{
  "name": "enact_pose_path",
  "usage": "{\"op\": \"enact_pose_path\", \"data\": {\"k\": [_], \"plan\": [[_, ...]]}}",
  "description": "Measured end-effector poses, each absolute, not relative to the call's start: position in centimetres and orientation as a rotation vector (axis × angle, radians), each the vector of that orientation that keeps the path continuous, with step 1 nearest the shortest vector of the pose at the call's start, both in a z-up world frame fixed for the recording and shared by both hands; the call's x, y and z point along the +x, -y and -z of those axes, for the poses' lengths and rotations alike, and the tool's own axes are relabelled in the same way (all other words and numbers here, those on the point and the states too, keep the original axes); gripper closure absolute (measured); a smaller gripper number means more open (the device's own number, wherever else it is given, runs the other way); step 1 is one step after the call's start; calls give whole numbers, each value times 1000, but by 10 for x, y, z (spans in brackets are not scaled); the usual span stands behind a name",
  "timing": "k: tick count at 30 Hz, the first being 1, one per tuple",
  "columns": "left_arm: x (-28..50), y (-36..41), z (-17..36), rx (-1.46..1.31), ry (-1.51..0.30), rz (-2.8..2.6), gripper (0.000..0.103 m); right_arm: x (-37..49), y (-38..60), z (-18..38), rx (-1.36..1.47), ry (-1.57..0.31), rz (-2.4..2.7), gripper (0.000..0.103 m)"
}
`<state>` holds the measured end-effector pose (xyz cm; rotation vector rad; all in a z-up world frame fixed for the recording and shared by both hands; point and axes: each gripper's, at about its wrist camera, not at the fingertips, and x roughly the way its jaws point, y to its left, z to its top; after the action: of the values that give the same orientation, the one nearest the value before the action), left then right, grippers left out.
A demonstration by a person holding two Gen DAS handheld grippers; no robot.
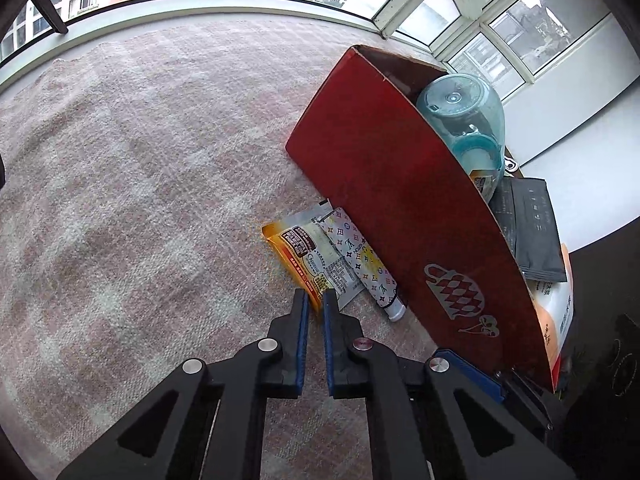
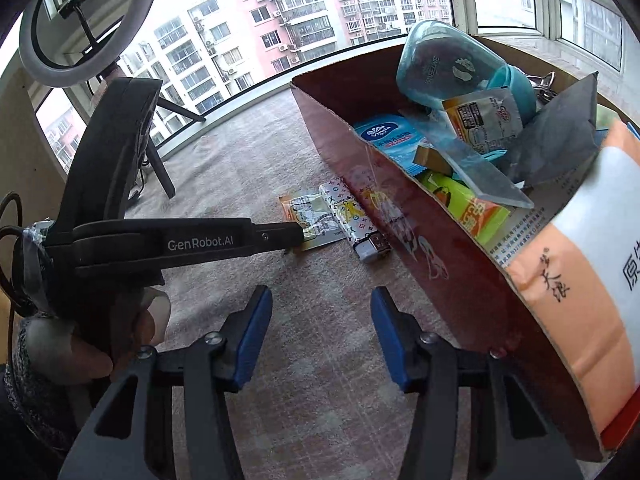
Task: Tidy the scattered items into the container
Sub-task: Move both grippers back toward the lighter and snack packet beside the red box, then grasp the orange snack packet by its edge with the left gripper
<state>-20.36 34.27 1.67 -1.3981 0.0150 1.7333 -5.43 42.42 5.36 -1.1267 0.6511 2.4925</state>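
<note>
The orange sachet (image 1: 306,256) lies flat on the blanket (image 1: 140,180), at twelve o'clock from the left gripper (image 1: 315,300), whose blue pads have closed onto its near corner, likely to lift it. The patterned lighter (image 1: 366,264) sits at its three o'clock, touching the red box (image 1: 400,208). The right gripper (image 2: 322,334) hangs spread and empty. The left tool reads "GenRobot.AI"; a blue pack (image 2: 390,140) inside reads "Vinda".
</note>
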Motion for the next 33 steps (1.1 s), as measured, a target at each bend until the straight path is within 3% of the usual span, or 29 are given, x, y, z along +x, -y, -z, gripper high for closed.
{"op": "enact_pose_path", "data": {"k": [13, 19, 26, 33], "plan": [[-205, -345, -38, -1333, 65, -1630, 99, -84, -427, -38, -1078, -611, -2407, 56], [-213, -354, -35, -1399, 106, -1617, 95, -86, -432, -32, -1084, -626, -2398, 63], [-197, -357, -41, -1354, 15, -1663, 101, -84, -437, -31, -1077, -630, -2406, 75], [-185, -356, -53, -1323, -41, -1685, 101, -82, -436, -41, -1091, -609, -2422, 78]]}}
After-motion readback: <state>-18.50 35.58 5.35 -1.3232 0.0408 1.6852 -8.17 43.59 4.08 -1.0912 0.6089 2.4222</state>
